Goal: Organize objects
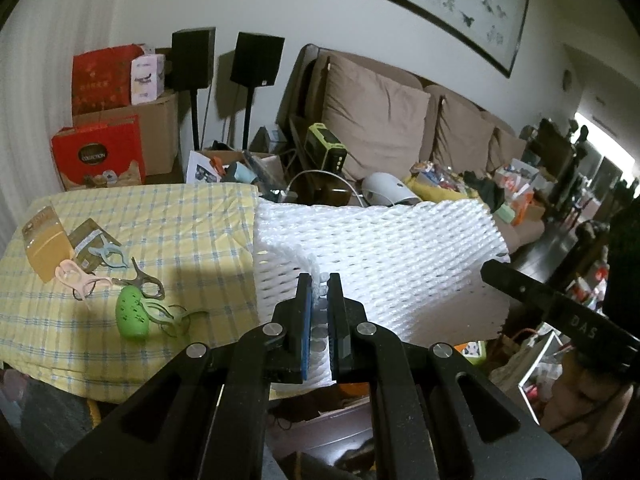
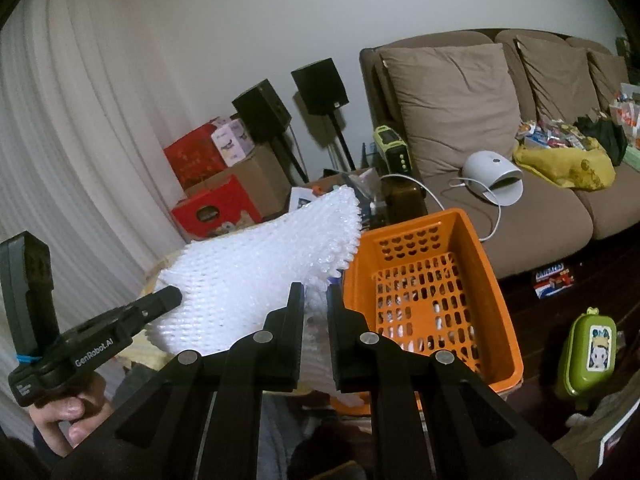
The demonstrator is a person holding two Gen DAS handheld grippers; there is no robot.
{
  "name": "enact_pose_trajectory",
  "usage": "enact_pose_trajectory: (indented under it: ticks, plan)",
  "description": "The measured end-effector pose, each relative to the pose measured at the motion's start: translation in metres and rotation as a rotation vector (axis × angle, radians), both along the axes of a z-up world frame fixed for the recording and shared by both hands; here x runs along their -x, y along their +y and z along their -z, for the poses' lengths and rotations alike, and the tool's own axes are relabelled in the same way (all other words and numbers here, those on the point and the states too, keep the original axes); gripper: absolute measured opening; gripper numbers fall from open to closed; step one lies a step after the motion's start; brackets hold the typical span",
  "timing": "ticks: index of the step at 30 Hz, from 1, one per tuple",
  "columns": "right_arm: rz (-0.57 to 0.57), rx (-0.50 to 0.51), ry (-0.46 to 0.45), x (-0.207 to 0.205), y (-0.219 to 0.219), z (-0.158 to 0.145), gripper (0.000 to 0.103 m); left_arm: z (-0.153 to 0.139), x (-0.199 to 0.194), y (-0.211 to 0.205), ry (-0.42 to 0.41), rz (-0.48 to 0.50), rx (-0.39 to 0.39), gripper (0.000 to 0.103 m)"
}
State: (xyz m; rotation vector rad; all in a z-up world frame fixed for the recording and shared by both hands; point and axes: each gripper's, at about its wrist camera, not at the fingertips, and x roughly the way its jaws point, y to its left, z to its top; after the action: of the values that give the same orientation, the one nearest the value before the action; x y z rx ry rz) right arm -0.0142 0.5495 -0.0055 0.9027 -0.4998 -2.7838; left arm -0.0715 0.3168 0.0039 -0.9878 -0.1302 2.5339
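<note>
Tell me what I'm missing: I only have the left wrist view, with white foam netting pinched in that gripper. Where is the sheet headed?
Observer: An orange basket sits right beside the foam netting, past its right edge.
Operator: Is anything in it?
Observer: Its slotted floor looks bare; no object lies inside.
Operator: Is the right gripper holding the sheet too?
Observer: Yes, the right gripper is shut on the sheet's near edge, while the left gripper is shut on its left side.
Operator: Anything on the floor nearby?
Observer: A small green case stands right of the basket.
</note>
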Motion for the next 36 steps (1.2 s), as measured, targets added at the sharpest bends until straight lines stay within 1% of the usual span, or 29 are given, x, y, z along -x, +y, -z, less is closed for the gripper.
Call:
enact_pose_trajectory:
  ticks: [4, 7, 18, 21, 31, 36]
  plan:
    - [0.016, -0.024, -0.006, 0.000, 0.001, 0.000, 0.010, 0.003, 0.002, 0.002, -0.026, 0.016, -0.024, 0.006]
    - [0.038, -0.054, -0.008, 0.000, 0.002, 0.000, 0.010, 0.005, 0.002, 0.005, -0.021, 0.016, -0.013, 0.006]
    - [0.052, -0.057, -0.005, -0.003, 0.012, -0.001, 0.010, 0.010, 0.007, 0.013, -0.037, 0.027, 0.000, 0.006]
    - [0.055, -0.061, -0.007, -0.003, 0.012, 0.000, 0.010, 0.010, 0.006, 0.015, -0.028, 0.027, 0.009, 0.006]
    - [0.035, -0.072, -0.006, -0.004, 0.006, 0.000, 0.010, 0.014, 0.008, 0.022, -0.038, 0.038, 0.023, 0.006]
    - [0.037, -0.083, -0.005, -0.005, 0.007, -0.001, 0.010, 0.012, 0.006, 0.027, -0.027, 0.047, 0.026, 0.006]
